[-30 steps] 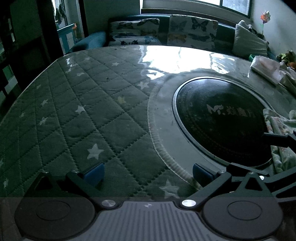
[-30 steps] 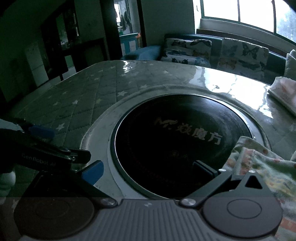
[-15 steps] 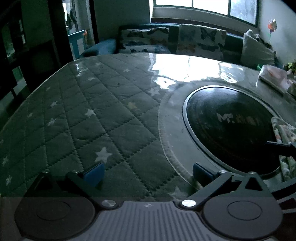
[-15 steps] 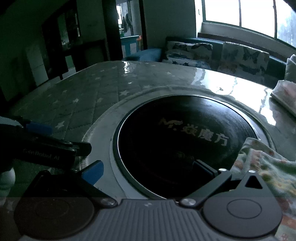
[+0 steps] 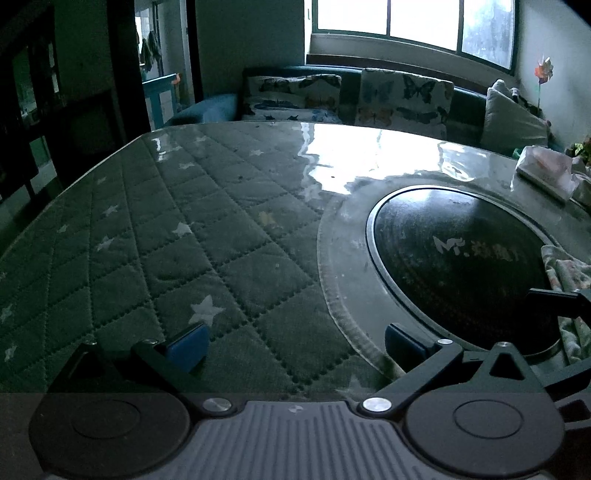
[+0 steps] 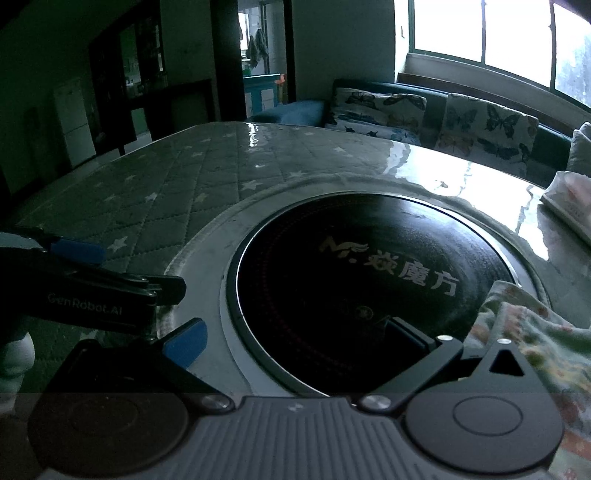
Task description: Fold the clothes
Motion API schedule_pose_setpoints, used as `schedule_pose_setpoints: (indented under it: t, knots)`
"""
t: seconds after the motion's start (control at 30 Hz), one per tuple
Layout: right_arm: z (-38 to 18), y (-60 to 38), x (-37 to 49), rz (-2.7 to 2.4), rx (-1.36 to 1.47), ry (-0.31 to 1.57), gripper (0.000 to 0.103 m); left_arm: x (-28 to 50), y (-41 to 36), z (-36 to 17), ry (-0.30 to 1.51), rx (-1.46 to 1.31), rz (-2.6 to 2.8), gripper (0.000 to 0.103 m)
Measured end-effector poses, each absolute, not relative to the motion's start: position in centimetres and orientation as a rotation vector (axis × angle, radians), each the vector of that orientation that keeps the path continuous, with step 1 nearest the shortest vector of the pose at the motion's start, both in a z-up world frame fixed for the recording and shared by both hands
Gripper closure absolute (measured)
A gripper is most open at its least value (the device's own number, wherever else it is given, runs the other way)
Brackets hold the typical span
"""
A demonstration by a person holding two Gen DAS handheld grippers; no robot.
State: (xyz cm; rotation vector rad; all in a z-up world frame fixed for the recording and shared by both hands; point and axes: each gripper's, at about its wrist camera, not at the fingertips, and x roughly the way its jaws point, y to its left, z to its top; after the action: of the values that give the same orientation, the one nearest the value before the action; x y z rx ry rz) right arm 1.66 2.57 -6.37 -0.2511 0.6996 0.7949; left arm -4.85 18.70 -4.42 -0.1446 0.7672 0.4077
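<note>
— What are your claws doing?

— I'm holding my left claw [image 5: 295,349] over the quilted table [image 5: 192,236], jaws spread wide, nothing between them. My right claw [image 6: 295,341] is hovering over the black cooktop [image 6: 369,273], jaws apart and gripping nothing.

— And the cloth?

— The floral cloth [image 6: 524,332] is lying at three o'clock of the right claw, overlapping the cooktop's rim. From the left view it's sitting at three o'clock [image 5: 569,273].

Dim room, bright window [image 5: 413,22], butterfly-cushioned sofa [image 5: 402,98]
</note>
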Motion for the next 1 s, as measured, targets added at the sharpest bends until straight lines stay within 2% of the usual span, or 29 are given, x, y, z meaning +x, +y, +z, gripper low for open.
schedule_pose_setpoints:
  t: [1.0]
  knots:
    - [-2.8,-6.1,-0.3,0.659,-0.185,0.647,0.0,-3.9,10.7,-1.0,0.733,-0.068,0.229,0.0]
